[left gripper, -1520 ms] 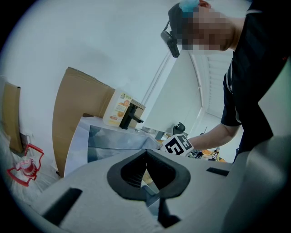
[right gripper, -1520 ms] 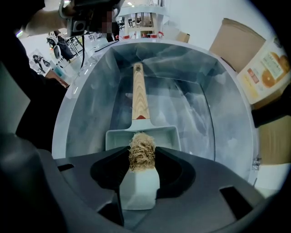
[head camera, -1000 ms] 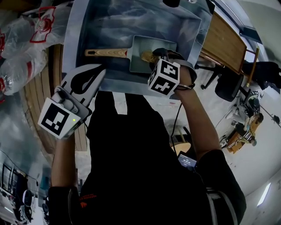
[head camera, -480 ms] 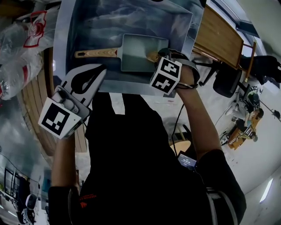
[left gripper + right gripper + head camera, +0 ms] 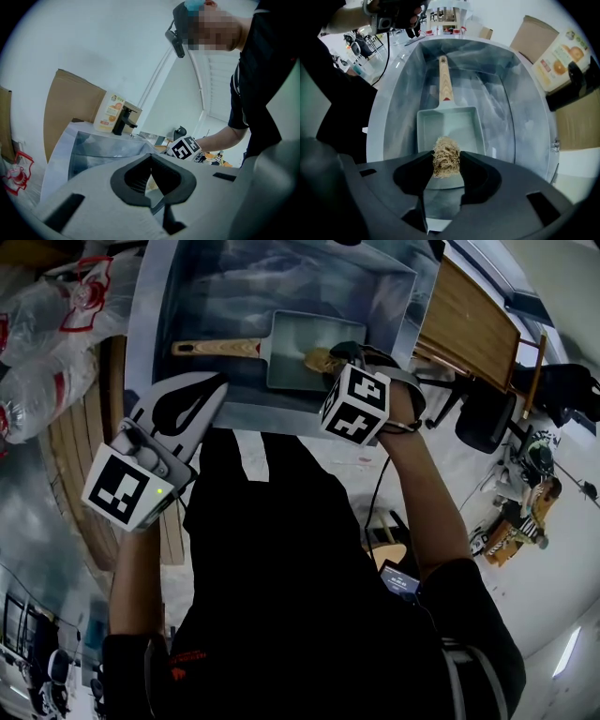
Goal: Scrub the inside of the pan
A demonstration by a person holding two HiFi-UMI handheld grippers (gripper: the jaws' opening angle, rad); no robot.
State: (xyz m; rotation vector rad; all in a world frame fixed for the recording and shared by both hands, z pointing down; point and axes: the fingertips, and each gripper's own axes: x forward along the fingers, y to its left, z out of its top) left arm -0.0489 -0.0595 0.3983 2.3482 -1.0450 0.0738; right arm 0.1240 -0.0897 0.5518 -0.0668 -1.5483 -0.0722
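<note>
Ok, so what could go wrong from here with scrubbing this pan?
1. The pan lies loose in the sink, and the left tongs are shut, empty and away from it. With nothing holding the handle, the pan may slide when scrubbed.
2. The right tongs pinch only a small scrubber. A hard push could pull it out or let the tongs scrape the pan.
</note>
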